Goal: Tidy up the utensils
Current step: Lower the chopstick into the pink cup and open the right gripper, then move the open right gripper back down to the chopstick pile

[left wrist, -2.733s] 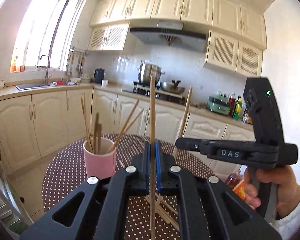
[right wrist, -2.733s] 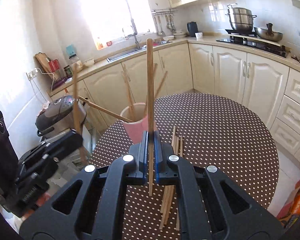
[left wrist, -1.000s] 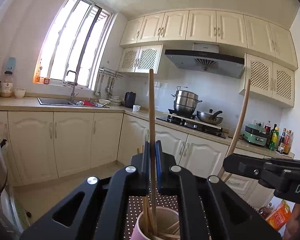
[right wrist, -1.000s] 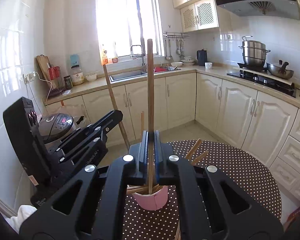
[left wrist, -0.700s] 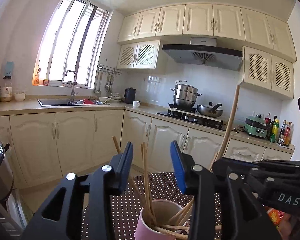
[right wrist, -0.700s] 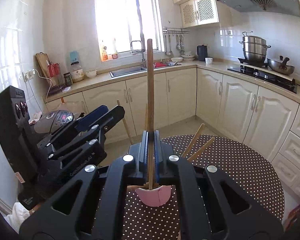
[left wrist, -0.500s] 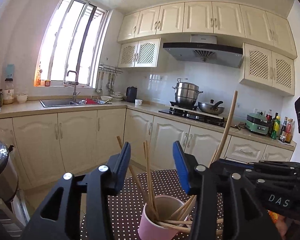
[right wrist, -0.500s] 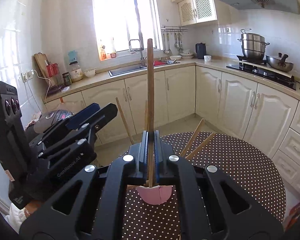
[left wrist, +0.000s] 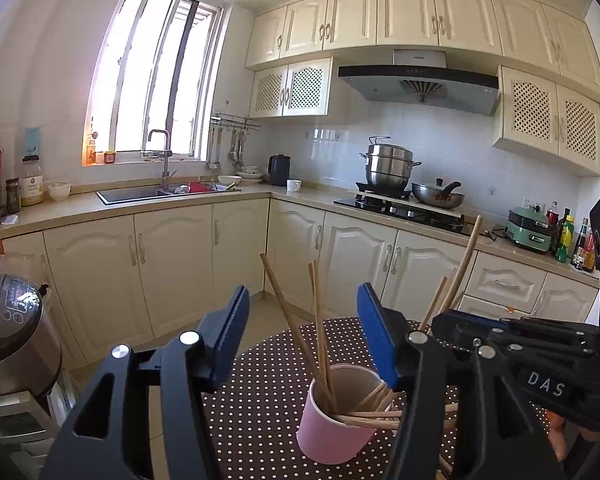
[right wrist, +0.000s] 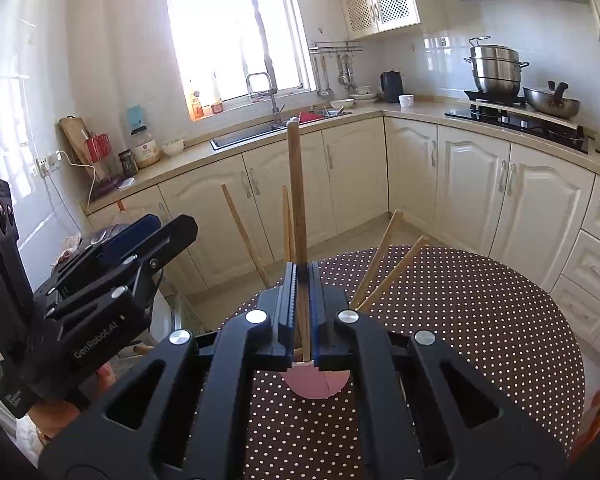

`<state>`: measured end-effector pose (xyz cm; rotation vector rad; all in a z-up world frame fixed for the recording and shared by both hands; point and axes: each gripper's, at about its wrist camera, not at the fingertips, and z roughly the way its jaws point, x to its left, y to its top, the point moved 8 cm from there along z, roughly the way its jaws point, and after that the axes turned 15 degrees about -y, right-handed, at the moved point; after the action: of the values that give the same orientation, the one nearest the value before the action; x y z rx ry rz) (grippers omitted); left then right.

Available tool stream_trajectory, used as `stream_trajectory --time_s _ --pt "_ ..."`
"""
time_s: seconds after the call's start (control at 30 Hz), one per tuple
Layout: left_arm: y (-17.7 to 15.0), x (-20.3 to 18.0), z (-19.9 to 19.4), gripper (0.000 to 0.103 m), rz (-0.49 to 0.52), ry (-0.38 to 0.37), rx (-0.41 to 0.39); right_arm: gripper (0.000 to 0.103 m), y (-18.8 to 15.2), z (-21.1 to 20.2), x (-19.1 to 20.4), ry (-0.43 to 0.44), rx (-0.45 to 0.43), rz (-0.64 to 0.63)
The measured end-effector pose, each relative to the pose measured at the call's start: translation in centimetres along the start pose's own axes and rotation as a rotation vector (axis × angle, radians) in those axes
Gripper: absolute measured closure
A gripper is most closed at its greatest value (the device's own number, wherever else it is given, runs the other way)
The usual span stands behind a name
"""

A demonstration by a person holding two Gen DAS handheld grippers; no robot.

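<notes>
Left wrist view: my left gripper (left wrist: 300, 334), jaws just opened and empty, hangs above the pink cup (left wrist: 334, 420) on the dotted table (left wrist: 260, 408), while my right gripper (right wrist: 301, 312) pinches an upright chopstick (right wrist: 297, 200) for the same cup.

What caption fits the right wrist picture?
Right gripper holding one chopstick upright above the pink cup.

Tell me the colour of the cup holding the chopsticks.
Pink; the cup shows best in the left wrist view.
</notes>
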<state>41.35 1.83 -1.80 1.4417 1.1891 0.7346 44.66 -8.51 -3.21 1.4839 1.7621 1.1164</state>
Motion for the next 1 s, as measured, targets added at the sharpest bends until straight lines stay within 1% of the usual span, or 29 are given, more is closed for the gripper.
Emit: stream_trajectory --time_s 0.4,0.63,0.87,1.0 --pt "0.9 -0.9 -2.8 0.042 0.001 0.009 -0.011 0.096 0.0 -2.5 -0.4 -0.013 -0.017 0.016" --pt "1.6 -2.3 -4.4 0.042 0.017 0.014 -0.026 0.096 0.1 -4.7 -0.7 -0.010 -0.042 0.018" --pt "1.8 -4.4 -5.7 0.042 0.053 0.023 -0.022 0.096 -0.1 -7.8 -0.8 -0.016 -0.093 0.012" --pt "1.6 -5.9 -6.1 0.042 0.071 0.024 -0.020 0.096 0.0 -9.7 -1.6 -0.046 -0.148 0.006"
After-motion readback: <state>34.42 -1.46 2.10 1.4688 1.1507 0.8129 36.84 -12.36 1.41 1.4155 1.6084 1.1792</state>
